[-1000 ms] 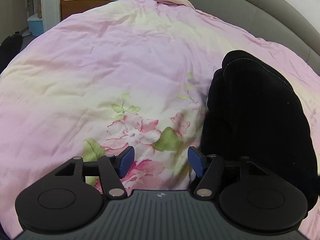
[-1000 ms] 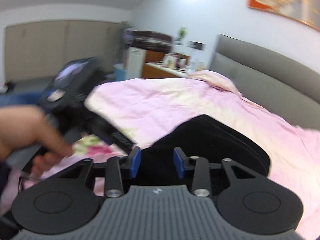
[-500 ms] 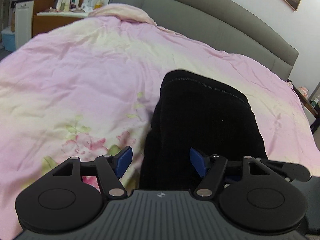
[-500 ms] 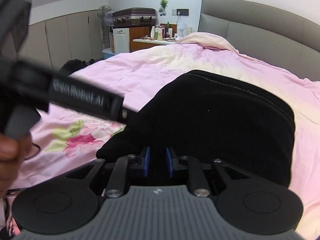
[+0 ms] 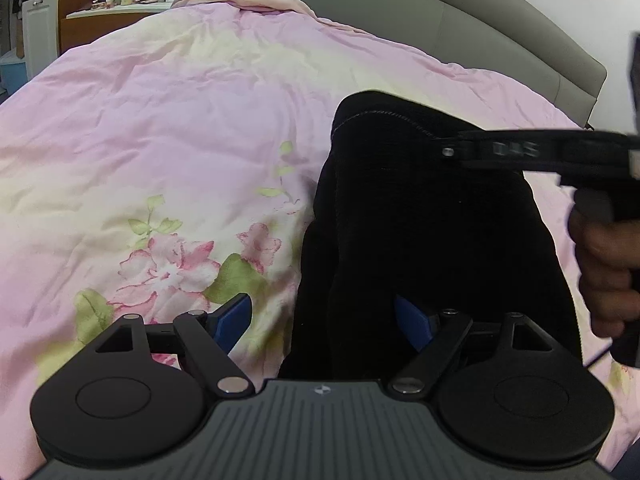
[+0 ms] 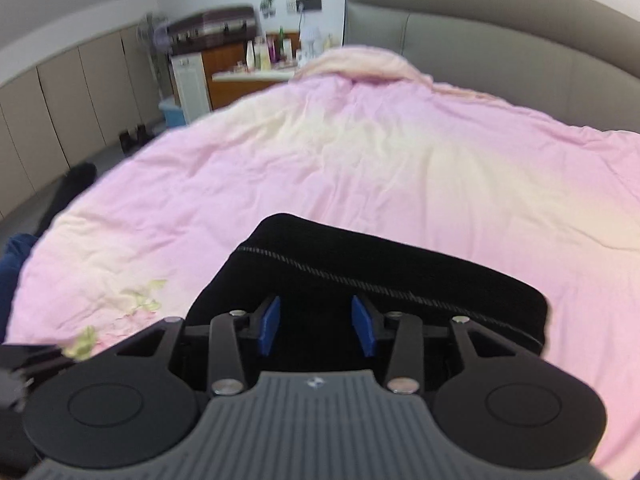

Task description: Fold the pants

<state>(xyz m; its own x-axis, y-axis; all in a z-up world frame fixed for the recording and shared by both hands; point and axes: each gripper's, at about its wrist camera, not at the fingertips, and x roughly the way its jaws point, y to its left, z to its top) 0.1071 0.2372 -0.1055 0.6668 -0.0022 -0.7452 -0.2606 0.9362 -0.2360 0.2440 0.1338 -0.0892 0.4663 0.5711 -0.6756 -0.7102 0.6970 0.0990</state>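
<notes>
Black fabric pants point(image 5: 432, 216) lie folded on a pink floral duvet point(image 5: 168, 128), with both hand-held grippers spread open over their near end.

Nearest, the left gripper point(image 5: 324, 318) has its blue pads wide apart; the near edge of the pants lies between them, the left pad over the flower print and the right pad over the black cloth. The right gripper point(image 6: 316, 326) also stands spread, with only dark fabric between its pads, and it pinches nothing. In the left wrist view, the right gripper's black body and the person's right hand point(image 5: 604, 264) cross in front of the pants' right side and hide part of it. Beyond the stitched far edge of the pants, the duvet runs on to a grey padded headboard point(image 6: 500, 44). Far left stands a wooden dresser with bottles point(image 6: 256, 60), blurred.
</notes>
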